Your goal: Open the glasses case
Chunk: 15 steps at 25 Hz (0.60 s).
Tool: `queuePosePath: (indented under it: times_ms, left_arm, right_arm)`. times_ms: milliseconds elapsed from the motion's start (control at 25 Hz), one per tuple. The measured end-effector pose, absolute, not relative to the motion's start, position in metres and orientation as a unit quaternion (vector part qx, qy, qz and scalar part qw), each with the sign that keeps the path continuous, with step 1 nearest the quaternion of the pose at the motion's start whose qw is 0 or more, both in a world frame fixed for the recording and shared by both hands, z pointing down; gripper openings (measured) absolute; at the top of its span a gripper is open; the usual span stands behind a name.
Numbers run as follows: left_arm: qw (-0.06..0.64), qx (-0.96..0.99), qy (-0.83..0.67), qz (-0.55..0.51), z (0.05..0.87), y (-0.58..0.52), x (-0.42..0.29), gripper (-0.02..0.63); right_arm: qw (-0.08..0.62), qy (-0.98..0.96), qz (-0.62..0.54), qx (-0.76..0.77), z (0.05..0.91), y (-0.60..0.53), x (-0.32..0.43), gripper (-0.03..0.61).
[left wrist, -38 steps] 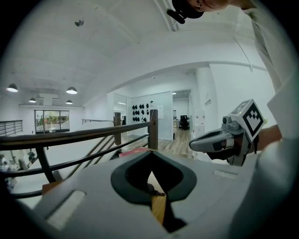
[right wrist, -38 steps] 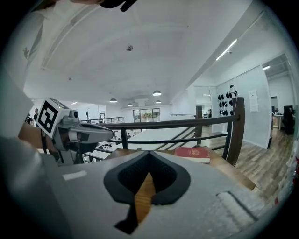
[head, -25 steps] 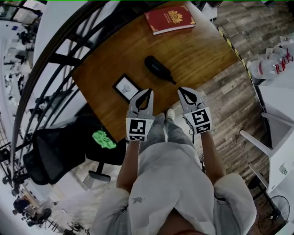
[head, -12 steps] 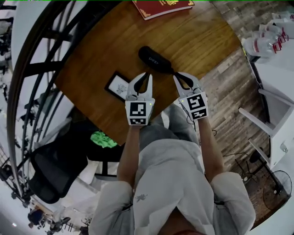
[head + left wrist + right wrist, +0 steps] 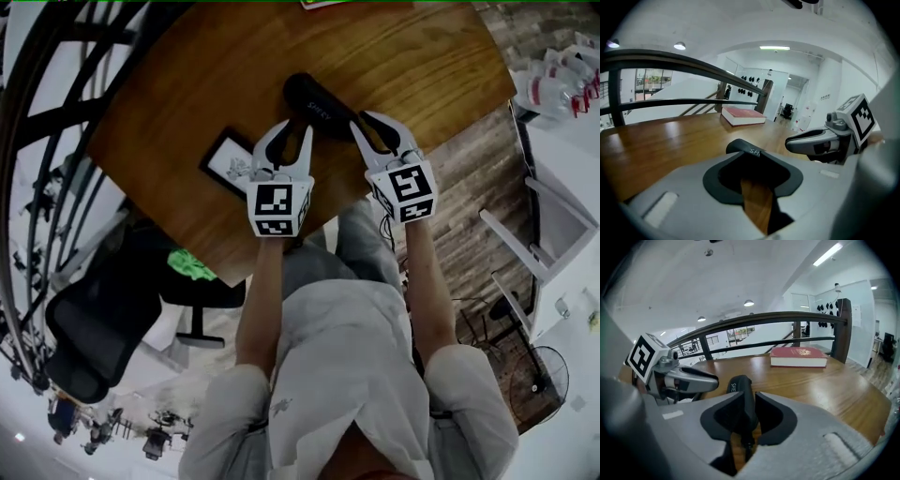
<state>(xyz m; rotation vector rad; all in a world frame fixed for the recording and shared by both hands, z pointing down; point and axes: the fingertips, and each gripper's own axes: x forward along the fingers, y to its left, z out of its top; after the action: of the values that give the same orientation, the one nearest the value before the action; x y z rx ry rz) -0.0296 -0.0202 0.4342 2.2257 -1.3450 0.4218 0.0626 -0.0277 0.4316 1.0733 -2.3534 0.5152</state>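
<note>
A black glasses case (image 5: 319,106) lies closed on the wooden table (image 5: 187,103). Both grippers are low over the table, at its near side. My left gripper (image 5: 295,127) points at the case's left part; its jaws are opening, and only wood shows through the narrow gap. In the left gripper view the case (image 5: 742,146) sits just past the left gripper (image 5: 757,185). My right gripper (image 5: 367,120) is at the case's right end, jaws opening. There the case (image 5: 740,392) runs into the gap of the right gripper (image 5: 743,430), and I see no pads pressing on it.
A small framed picture (image 5: 230,161) lies left of the left gripper. A red book (image 5: 799,357) rests at the table's far side. A dark curved railing (image 5: 56,141) runs along the left. A black chair (image 5: 98,323) stands below the table edge, bottles (image 5: 553,89) at right.
Both grippers have come down and forward from the table's near edge to the case. Their jaws were shut and now stand slightly apart.
</note>
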Motion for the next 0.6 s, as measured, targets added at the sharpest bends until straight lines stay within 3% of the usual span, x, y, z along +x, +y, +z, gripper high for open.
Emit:
queuePosePath:
  times_ms: [280, 600]
  left_arm:
    - [0.29, 0.801, -0.505, 0.14, 0.447, -0.028, -0.028, 0.176]
    - [0.291, 0.782, -0.53, 0.153, 0.445, -0.03, -0.043, 0.181]
  right_arm:
    - [0.226, -0.881, 0.23, 0.347, 0.443, -0.046, 0.051, 0.129]
    - [0.237, -0.908, 0.202, 0.278, 0.44, -0.03, 0.024, 0.12]
